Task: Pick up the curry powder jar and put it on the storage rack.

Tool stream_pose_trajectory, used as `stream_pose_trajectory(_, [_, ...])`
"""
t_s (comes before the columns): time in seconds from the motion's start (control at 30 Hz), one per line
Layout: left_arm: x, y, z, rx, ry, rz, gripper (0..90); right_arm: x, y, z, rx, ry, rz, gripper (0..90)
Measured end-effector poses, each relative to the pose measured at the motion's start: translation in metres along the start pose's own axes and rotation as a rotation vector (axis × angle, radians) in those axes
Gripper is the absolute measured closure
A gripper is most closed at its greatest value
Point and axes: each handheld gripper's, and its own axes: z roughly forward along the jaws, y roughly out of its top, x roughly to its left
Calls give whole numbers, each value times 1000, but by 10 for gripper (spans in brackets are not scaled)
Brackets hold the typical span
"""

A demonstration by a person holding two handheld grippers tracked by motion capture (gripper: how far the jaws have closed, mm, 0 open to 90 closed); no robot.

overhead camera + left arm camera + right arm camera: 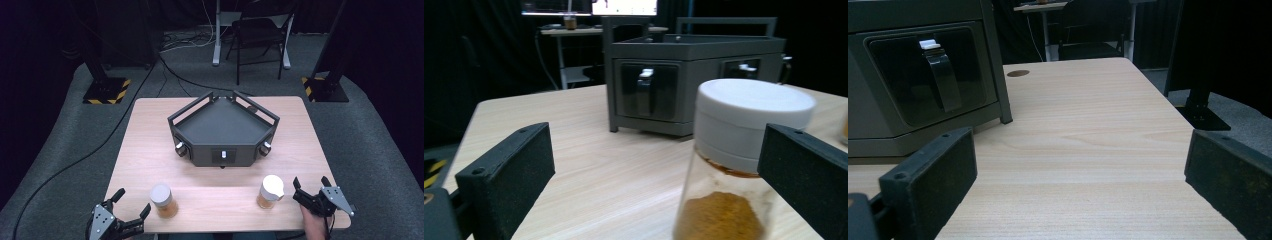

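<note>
Nearest to us, both claws hover at the front edge of the tabletop (150, 135). Our left claw (131, 206) stands wide, holding nothing, just left of the left jar (163, 200), which is near the front edge, in front of the grey housing and to its left. In the left gripper view that jar (744, 165) sits toward one finger (809, 180) and well apart from the other, so it is off-centre in the gap. Our right claw (311, 187) is also wide and empty, just right of the right jar (270, 191).

We judge the main risk to be that off-centre line-up: closing now, the nearer finger would meet the glass first and could push or tip the jar, since it is tall with a heavy-looking white lid and only a little orange powder low down. Gripping on the lid could also let the jar swing.

Farther back, mid-tabletop, stands the grey housing (222, 131), with three latches or knobs on its front faces.

We count two jars, two claws, one housing.
</note>
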Motion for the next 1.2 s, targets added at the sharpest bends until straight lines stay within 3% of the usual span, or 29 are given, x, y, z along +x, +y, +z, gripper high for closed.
stream_pose_trajectory(0.5, [2, 6, -1, -21, -78, 32, 4, -1, 0, 0, 0, 4, 2, 0])
stream_pose_trajectory(0.77, [6, 9, 4, 8, -137, 34, 3, -1, 0, 0, 1, 4, 3, 0])
stream_pose_trajectory(1.2, [1, 12, 12, 19, -141, 40, 3, 0, 0, 0, 4, 5, 2, 0])
